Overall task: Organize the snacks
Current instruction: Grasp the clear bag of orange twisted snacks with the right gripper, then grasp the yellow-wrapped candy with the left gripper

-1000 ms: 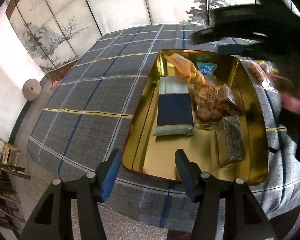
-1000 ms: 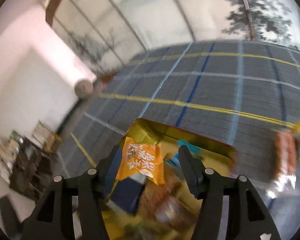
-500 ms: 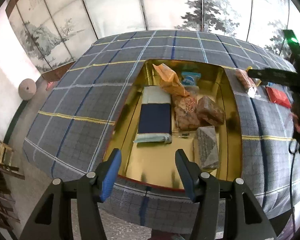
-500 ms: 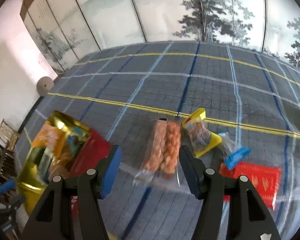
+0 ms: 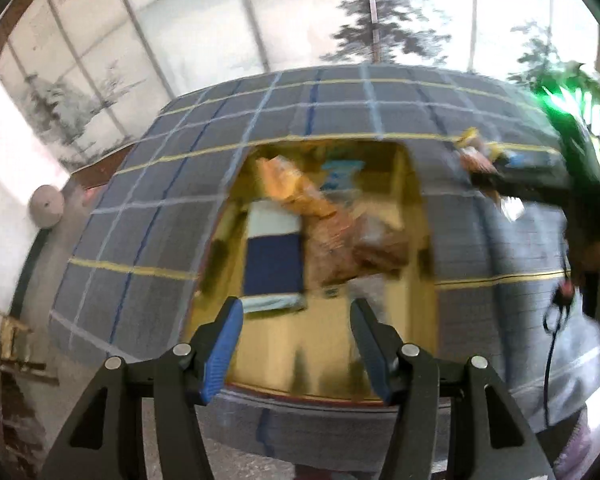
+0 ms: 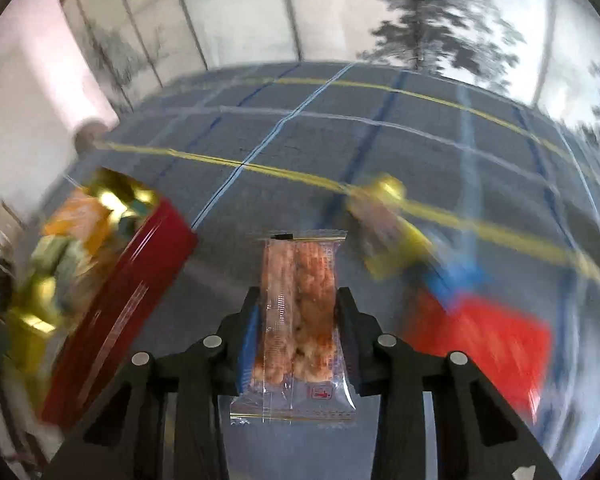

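The right gripper has just been closing, and its pads now pinch a clear snack packet of orange-brown pieces (small red mark near its bottom seam, too tiny to read). The packet sits over the plaid tablecloth, between the red-sided gold tin on its left and a blurry yellow packet and red packet on its right. The left gripper hangs half open and empty above the tin's near edge.
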A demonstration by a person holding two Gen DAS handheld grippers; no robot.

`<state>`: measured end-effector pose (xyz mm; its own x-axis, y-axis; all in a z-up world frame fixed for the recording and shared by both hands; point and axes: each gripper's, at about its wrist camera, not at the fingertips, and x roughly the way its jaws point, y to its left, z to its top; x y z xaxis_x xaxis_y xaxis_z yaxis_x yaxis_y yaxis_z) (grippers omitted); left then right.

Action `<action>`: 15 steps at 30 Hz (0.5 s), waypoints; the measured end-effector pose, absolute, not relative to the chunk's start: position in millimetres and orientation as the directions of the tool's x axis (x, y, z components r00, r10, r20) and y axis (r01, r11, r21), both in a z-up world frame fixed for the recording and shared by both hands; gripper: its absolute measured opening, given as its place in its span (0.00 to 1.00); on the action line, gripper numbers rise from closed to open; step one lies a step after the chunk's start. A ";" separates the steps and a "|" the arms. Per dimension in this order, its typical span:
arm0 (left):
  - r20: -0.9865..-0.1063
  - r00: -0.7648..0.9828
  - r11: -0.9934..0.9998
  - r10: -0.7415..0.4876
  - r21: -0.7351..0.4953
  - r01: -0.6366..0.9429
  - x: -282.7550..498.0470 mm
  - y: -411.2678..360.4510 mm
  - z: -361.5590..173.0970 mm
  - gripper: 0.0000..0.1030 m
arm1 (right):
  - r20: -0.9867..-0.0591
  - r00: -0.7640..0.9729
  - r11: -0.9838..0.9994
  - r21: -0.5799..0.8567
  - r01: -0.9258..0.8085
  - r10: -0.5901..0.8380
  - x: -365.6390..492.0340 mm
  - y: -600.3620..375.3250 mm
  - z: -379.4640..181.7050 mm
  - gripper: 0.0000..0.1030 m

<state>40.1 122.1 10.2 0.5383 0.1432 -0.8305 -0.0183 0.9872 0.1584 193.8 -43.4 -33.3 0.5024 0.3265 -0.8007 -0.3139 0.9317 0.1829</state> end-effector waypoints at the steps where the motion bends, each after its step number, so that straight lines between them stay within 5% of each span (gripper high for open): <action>1: -0.831 0.543 0.990 0.123 0.144 -0.005 40.2 118.0 14.0 0.55 | -0.792 0.526 0.941 0.176 -0.289 0.309 179.9 -64.3 -28.7 0.33; 8: -0.882 0.457 0.988 -0.117 -0.055 0.146 70.5 63.9 27.8 0.55 | -0.773 0.634 0.999 0.005 0.033 -0.017 98.3 -228.7 -7.7 0.33; 15: -0.886 0.397 0.968 -0.239 -0.185 0.171 126.4 7.0 37.4 0.55 | -0.786 0.612 0.978 0.052 0.204 -0.086 82.6 -311.3 -29.6 0.33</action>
